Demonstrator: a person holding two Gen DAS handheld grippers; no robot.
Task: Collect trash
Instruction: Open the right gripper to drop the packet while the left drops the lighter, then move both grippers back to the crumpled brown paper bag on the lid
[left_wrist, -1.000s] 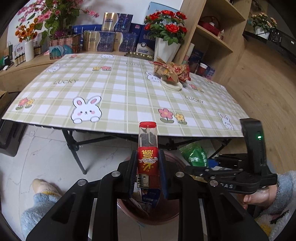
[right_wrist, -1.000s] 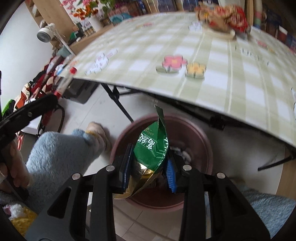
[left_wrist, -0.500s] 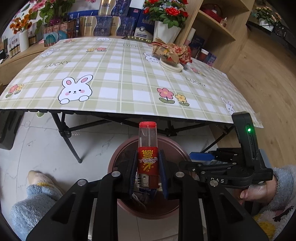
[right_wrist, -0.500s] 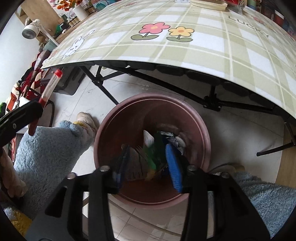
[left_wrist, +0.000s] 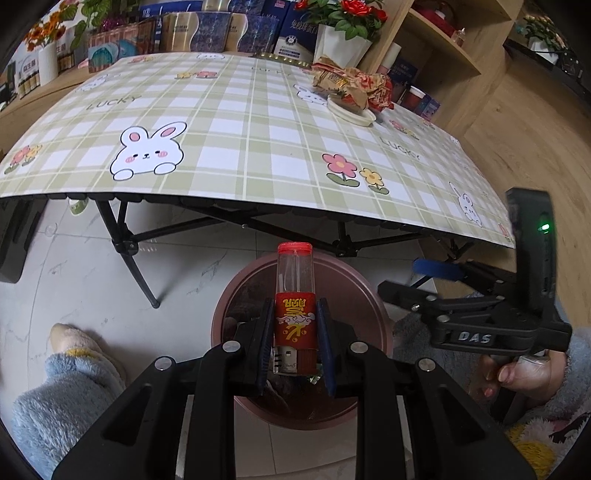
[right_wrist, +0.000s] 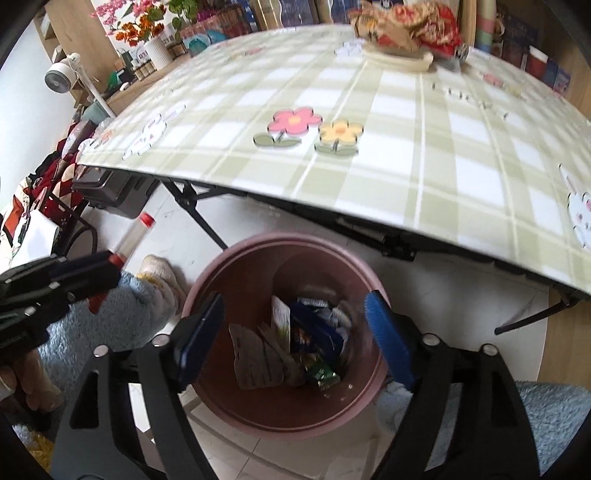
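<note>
right gripper (right_wrist: 295, 332) opening, green packet dropped | left gripper (left_wrist: 293, 341) still clamps tube (left_wrist: 295, 306)

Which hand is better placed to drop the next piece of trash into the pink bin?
Left. The left gripper is shut on the red-capped tube right above the bin. The right gripper is opening with nothing between its fingers.

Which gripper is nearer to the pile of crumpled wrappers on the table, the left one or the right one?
Neither is clearly nearer. The left gripper, shut on a tube, and the empty, opening right gripper both hang over the bin, far from the crumpled wrappers.
</note>
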